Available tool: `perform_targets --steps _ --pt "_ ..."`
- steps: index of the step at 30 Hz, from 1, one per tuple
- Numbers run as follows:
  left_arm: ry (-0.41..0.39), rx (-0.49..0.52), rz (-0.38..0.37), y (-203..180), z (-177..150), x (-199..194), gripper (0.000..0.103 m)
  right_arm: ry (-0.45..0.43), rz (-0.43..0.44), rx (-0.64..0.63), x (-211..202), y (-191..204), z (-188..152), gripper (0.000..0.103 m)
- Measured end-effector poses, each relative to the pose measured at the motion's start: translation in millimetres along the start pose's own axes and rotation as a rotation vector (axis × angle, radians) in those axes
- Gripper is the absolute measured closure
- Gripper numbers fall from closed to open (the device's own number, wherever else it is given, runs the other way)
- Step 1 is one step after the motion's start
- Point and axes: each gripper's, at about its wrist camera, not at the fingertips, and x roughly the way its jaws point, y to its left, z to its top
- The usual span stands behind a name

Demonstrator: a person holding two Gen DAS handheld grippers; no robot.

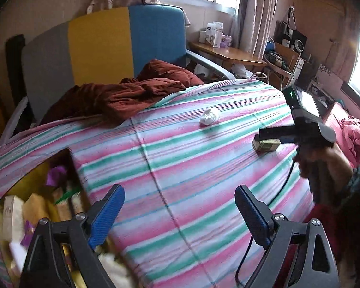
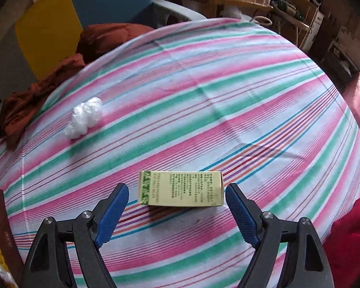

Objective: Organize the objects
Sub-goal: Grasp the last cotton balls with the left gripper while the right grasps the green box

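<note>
A pale green printed carton (image 2: 180, 188) lies flat on the striped bed sheet (image 2: 204, 110). My right gripper (image 2: 176, 187) points down at it, open, one blue pad at each end and neither pressing on it. The left wrist view shows the same carton (image 1: 264, 146) under the right gripper (image 1: 271, 134), which a hand (image 1: 324, 160) holds. A crumpled white wad (image 2: 84, 117) (image 1: 210, 116) lies further up the sheet. My left gripper (image 1: 179, 188) hangs open over bare sheet with nothing between its pads. To its left stands an open box (image 1: 28, 184) holding several packets.
A rust-brown blanket (image 1: 122, 96) is heaped at the head of the bed, below a grey, yellow and blue headboard (image 1: 100, 48). A wooden desk (image 1: 225, 52) with small boxes stands beyond. Red fabric (image 2: 348, 240) lies along the bed's right side.
</note>
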Motion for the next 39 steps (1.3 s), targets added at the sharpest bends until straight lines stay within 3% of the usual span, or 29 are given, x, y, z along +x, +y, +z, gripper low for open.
perform_targets --steps 1,7,16,19,23,28,32,34,35,39 --pt "0.006 0.002 0.001 -2 6 7 0.009 0.003 -0.006 -0.003 2 -1 0 0.030" --pt "0.039 0.001 -0.005 -13 35 46 0.014 -0.053 0.036 0.005 -14 -5 -5 0.031" --pt "0.074 0.112 0.020 -41 82 122 0.015 -0.148 0.099 0.046 -37 -12 -5 0.030" --pt "0.086 0.155 0.020 -50 97 150 0.016 -0.146 0.129 0.044 -37 -9 -4 0.030" --pt "0.109 0.204 -0.003 -62 112 187 0.026 -0.147 0.146 0.042 -37 -9 -3 0.030" --pt "0.110 0.285 -0.025 -85 126 224 0.027 -0.140 0.181 0.043 -37 -10 -5 0.030" --pt "0.137 0.309 0.009 -91 135 255 0.027 -0.136 0.192 0.034 -35 -7 -5 0.030" --pt "0.180 0.293 0.008 -89 138 270 0.046 -0.128 0.195 0.033 -33 -7 -5 0.030" --pt "0.216 0.278 -0.003 -86 138 277 0.066 -0.125 0.195 0.032 -33 -7 -6 0.030" --pt "0.220 0.176 -0.041 -71 129 267 0.066 -0.119 0.202 0.019 -31 -5 -6 0.030"
